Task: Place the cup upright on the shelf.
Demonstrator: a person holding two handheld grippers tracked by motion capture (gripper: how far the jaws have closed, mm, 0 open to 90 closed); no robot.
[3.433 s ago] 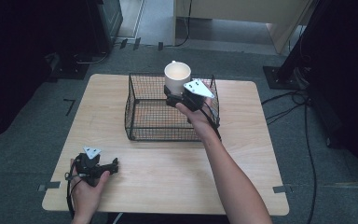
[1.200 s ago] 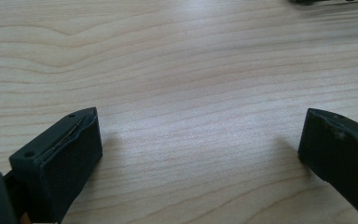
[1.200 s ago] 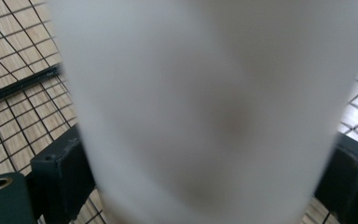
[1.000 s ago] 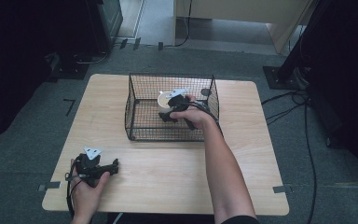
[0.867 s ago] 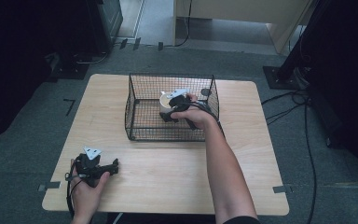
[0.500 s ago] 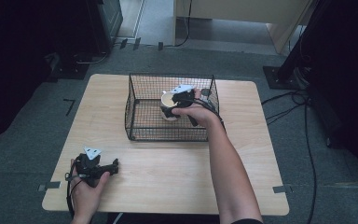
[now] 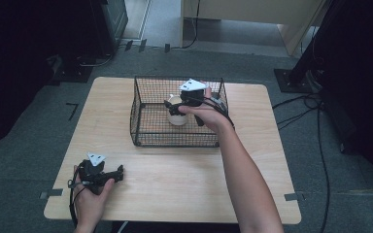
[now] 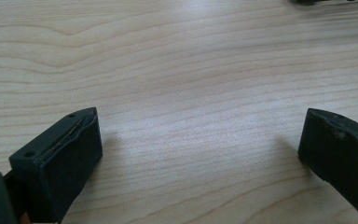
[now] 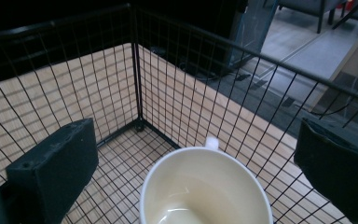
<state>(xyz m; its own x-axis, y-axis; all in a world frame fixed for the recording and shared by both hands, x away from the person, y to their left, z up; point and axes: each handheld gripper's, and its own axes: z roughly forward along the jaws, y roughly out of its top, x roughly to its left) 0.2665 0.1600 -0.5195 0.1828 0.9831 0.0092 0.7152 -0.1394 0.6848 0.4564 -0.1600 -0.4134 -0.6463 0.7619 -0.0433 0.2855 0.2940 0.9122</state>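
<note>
A white cup stands upright on the floor of the black wire basket in the middle of the table. My right gripper hovers just above the cup, inside the basket, with its jaws spread wide. In the right gripper view the cup's rim sits low between the two open jaws of the right gripper, and neither jaw touches it. My left gripper rests on the table's front left, held by a hand. Seen from the left gripper view, the left gripper is open over bare wood.
The wooden table has free room in front of the basket and on both sides. The basket's wire walls rise around the right gripper. A cable lies on the grey floor to the right.
My right gripper carried the cup from above the basket's rim down inside, then opened and drew slightly up. The cup now stands free. The left gripper has not moved.
</note>
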